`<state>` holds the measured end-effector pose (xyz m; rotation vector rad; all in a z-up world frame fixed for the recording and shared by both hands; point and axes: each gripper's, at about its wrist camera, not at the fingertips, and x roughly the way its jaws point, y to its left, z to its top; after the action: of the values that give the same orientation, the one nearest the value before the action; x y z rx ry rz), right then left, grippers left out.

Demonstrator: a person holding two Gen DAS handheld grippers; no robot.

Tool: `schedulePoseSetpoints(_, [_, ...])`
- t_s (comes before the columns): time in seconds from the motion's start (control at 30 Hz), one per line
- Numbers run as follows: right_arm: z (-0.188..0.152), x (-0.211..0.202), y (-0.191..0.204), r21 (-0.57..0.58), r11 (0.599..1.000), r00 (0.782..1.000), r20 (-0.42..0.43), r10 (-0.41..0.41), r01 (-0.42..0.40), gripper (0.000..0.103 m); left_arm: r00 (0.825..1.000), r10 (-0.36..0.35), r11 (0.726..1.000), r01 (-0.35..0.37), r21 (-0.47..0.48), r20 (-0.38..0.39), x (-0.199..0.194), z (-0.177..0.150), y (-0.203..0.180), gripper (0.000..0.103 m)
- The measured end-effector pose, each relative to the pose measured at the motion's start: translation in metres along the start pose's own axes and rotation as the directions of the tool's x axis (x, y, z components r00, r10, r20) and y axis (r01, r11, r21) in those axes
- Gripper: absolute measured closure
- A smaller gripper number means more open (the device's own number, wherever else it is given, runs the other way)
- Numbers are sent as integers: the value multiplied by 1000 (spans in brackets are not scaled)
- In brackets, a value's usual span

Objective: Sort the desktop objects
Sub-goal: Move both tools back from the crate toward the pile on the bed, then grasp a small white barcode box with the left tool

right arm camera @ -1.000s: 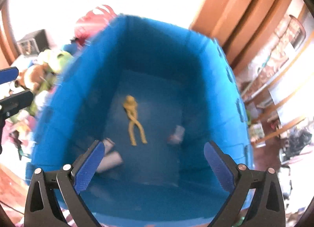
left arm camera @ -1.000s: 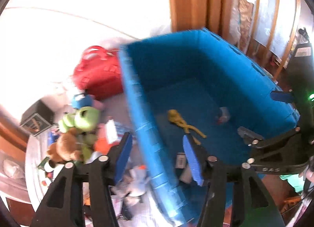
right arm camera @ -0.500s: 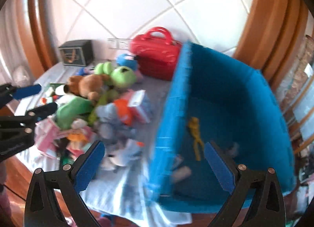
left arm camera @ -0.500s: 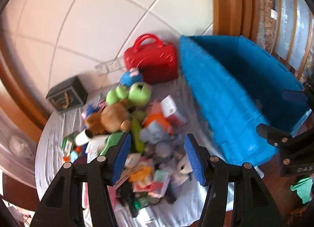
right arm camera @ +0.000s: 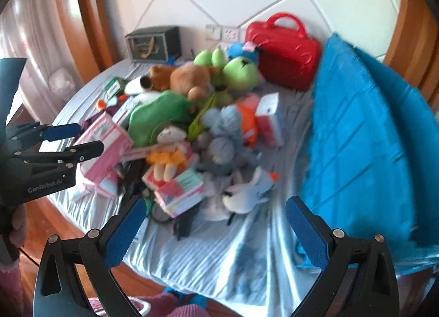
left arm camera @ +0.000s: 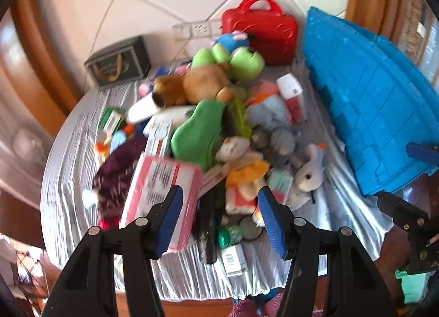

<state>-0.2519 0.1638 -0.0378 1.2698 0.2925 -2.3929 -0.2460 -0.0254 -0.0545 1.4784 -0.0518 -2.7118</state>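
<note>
Toy pile (left arm camera: 219,130) on cloth, blue crate (right arm camera: 370,138) alongside, red case (left arm camera: 260,34) behind, both hand-held grippers (left arm camera: 219,221) (right arm camera: 216,232) parted, empty

Table (right arm camera: 219,262) draped in a wrinkled pale grey-blue striped cloth (left arm camera: 68,157), wood edge showing at lower left. Centre of frame: heap of plush toys (right arm camera: 219,125) and small boxes. Upper centre: red handled case (right arm camera: 285,50); dark box (right arm camera: 153,42) at upper left by the wall. Right side: big blue bin (right arm camera: 365,138). Pink box (left arm camera: 162,196) lower left, white plush bird (right arm camera: 247,193) near the front, small white bottle (left arm camera: 233,259) at the bottom edge.
</note>
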Motion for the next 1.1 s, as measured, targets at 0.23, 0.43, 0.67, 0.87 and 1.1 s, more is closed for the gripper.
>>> schedulePoseSetpoints(0.23, [-31,48,-3,2,999,993,-113,45,-45,0,993,20,995,-32,-93,-120,43,-45,7,47])
schedulePoseSetpoints(0.43, [-64,93,-5,18,995,972,-211,102,-100,0,971,-3,984,-40,-172,-239,89,-93,4,47])
schedulePoseSetpoints(0.67, [-89,128,-5,57,992,957,-261,125,-114,0,947,-38,975,-34,-220,-318,128,-138,-3,47])
schedulePoseSetpoints(0.87, [-94,134,3,99,984,958,-234,166,-147,0,941,-93,970,13,-242,-325,151,-161,-5,47])
schedulePoseSetpoints(1.1, [-97,148,24,129,980,953,-245,179,-151,0,963,-71,977,15,-212,-260,152,-176,5,73])
